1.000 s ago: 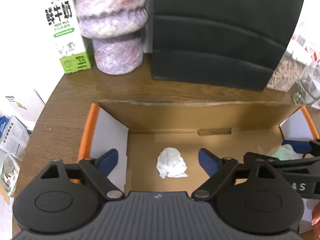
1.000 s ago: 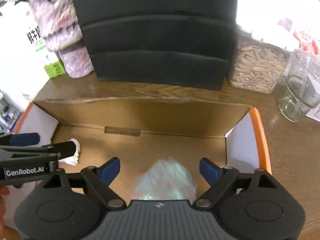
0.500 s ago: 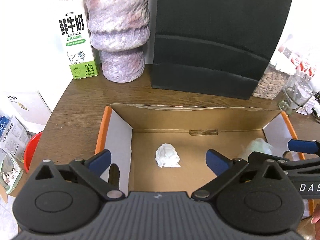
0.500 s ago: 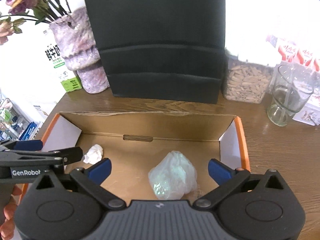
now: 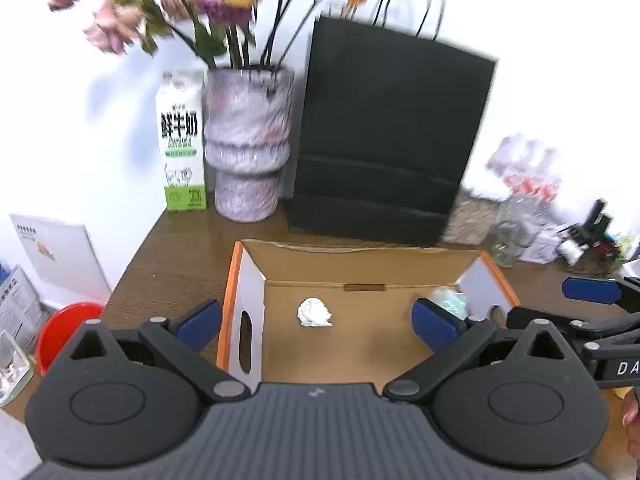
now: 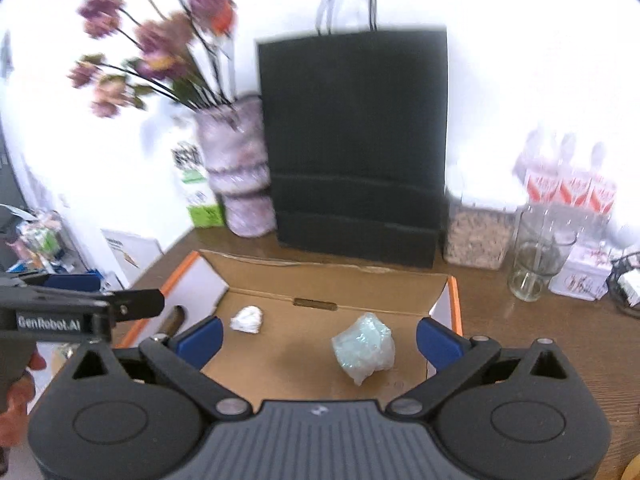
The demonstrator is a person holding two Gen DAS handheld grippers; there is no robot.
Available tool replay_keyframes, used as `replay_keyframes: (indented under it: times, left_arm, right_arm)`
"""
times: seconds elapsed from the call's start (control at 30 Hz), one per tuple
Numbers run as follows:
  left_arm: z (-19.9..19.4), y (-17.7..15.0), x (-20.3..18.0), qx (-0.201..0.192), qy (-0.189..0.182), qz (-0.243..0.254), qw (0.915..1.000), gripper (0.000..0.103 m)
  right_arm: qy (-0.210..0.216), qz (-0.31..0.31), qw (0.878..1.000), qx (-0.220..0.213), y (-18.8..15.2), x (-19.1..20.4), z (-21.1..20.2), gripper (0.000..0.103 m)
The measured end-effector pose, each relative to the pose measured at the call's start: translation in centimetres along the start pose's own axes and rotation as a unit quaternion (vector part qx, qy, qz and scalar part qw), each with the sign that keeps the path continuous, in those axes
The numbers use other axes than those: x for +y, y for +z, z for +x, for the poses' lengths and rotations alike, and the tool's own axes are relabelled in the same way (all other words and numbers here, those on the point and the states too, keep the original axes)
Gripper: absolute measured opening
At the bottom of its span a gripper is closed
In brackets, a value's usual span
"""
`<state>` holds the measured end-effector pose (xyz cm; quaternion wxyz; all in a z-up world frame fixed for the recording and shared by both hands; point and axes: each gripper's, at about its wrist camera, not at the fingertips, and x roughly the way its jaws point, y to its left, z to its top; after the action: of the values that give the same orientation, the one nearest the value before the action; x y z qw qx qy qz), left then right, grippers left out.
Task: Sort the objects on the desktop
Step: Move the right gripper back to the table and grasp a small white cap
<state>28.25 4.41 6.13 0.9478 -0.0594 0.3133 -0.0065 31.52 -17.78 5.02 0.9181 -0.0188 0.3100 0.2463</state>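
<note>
Both sets of jaws spread wide and empty, left gripper [image 5: 316,322] and right gripper [image 6: 318,338] poised above cardboard box [image 6: 332,276] on table [image 6: 520,332]; inside, white paper wad [image 5: 315,312] lying well apart from pale plastic crumple [image 6: 364,346].

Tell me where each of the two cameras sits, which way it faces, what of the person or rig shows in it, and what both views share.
Left wrist: on the left gripper, angled down into the cardboard box; its open blue fingers frame the white paper wad; the right gripper enters at the right edge.
Right wrist: on the right gripper, facing the same box; open fingers frame the pale green plastic wad; the left gripper enters at left.
Shared: box, both wads, black paper bag, vase, milk carton.
</note>
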Motion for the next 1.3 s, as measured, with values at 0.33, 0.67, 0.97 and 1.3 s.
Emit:
replay_keyframes:
  times: [0.33,0.67,0.97,1.3]
  left_arm:
    - [-9.0,-6.6,1.2,-0.074,0.003,0.033,0.9967,0.103]
    - [-13.8,-14.7,1.0,-0.079,0.013,0.035,0.9962,0.103]
    - [-15.0,-21.6,-1.1,-0.067,0.015,0.054,0.9962,0.103]
    - [-14.7,-25.7,-1.0,-0.021,0.016,0.033,0.9991,0.103]
  right_arm:
    - [0.012,-0.028,0.997,-0.066,-7.6,1.5,-9.9,0.103]
    - [0.019,-0.003,0.998,-0.052,-16.9,2.0,-15.0,0.103]
    - [-0.011,-0.015,0.999,-0.029,-23.4,3.6,-16.7,0.103]
    - [-0.009,-0.015,1.000,0.019,-27.7,4.4,-16.4,0.092]
